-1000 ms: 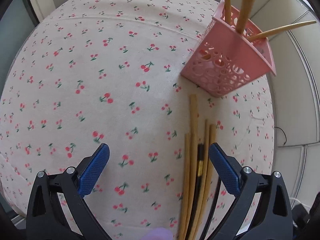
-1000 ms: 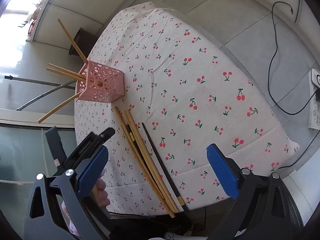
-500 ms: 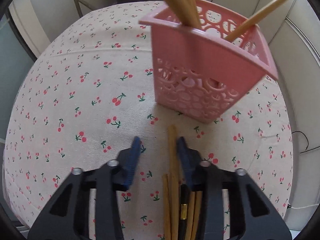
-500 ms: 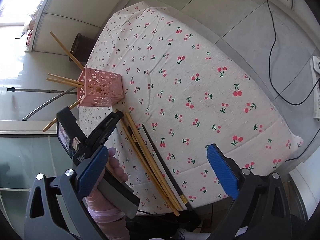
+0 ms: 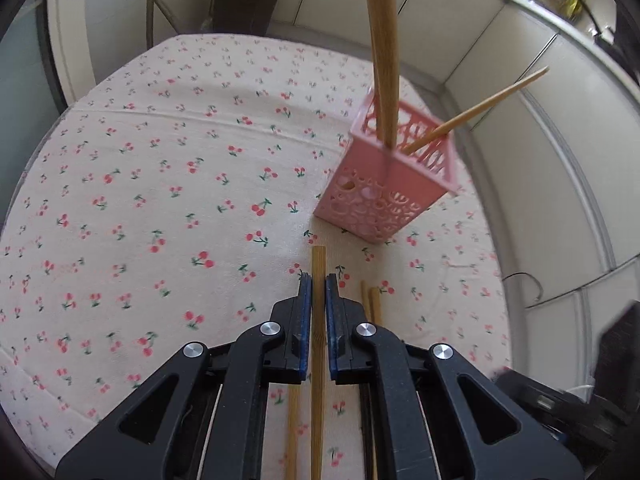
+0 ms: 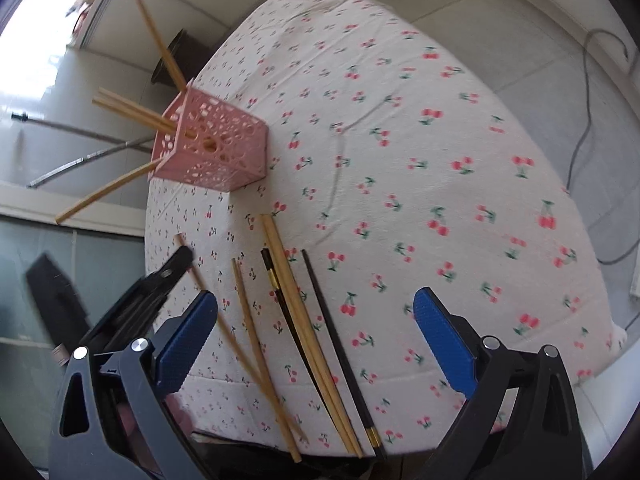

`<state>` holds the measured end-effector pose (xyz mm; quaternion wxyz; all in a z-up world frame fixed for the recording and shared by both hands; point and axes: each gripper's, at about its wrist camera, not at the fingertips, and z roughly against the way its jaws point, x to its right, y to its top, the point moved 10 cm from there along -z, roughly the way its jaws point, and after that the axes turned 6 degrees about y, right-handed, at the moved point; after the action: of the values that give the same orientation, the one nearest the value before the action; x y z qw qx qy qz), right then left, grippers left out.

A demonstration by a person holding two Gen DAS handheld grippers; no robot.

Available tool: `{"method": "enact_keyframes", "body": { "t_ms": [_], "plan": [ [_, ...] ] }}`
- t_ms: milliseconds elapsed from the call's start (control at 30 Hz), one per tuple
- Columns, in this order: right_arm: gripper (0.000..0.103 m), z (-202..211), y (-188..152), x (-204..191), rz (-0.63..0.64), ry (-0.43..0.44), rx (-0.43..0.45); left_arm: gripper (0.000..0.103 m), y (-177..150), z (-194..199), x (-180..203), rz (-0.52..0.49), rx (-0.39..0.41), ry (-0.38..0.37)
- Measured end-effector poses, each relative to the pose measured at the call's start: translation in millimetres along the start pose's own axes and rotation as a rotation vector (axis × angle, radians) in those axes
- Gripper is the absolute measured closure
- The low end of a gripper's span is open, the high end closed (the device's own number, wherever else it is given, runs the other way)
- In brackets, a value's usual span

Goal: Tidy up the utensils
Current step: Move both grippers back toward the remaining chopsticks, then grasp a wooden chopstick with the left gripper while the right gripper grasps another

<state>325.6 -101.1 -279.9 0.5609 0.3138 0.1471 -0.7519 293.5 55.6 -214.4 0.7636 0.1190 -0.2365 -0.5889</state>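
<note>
Bamboo chopsticks [image 5: 385, 52] fill the pink basket [image 5: 386, 196], left gripper [image 5: 319, 284] clamps another chopstick [image 5: 318, 360], right gripper [image 6: 316, 312] gapes, several remain on the tablecloth [image 6: 400, 184] lower centre.

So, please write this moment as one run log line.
left gripper: shut on wooden chopstick | right gripper: open, empty | pink perforated plastic basket: upright

Table [image 5: 132, 184] covered in cream cloth [image 6: 420, 128] printed with small red cherries — fold creases run across it. Dark bin [image 5: 246, 6] stands on floor beyond table's far edge, against pale panelled wall [image 5: 520, 184]. Grey metal pole [image 6: 80, 160] slants past table's side. Floor of large pale tiles [image 6: 532, 68]; grey cable [image 6: 588, 92] trails over it. Bright daylight enters at upper left of right wrist view — glass panels [image 6: 60, 240] lower down.
</note>
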Motion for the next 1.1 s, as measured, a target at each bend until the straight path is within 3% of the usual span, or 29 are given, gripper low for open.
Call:
{"method": "enact_keyframes", "body": {
  "t_ms": [133, 233, 433, 633, 867, 1100],
  "plan": [
    [0.046, -26, -2, -22, 0.092, -0.021, -0.026, 0.097, 23, 30, -12, -0.019, 0.046, -0.034],
    [0.053, -41, -14, -45, 0.141, 0.03, -0.066, 0.097, 24, 54, -23, -0.03, 0.048, -0.051],
    [0.053, -68, -26, -76, 0.262, -0.034, -0.086, 0.097, 20, 76, -51, -0.009, 0.051, -0.049],
    [0.059, -96, -33, -82, 0.301, -0.127, -0.1, 0.097, 28, 89, -63, -0.003, 0.089, -0.042],
    [0.067, -113, -36, -76, 0.3, -0.247, -0.104, 0.097, 30, 87, -80, 0.04, 0.073, -0.042],
    [0.065, -120, -30, -83, 0.265, -0.246, -0.089, 0.097, 28, 85, -79, 0.039, 0.066, -0.038]
  ]
}}
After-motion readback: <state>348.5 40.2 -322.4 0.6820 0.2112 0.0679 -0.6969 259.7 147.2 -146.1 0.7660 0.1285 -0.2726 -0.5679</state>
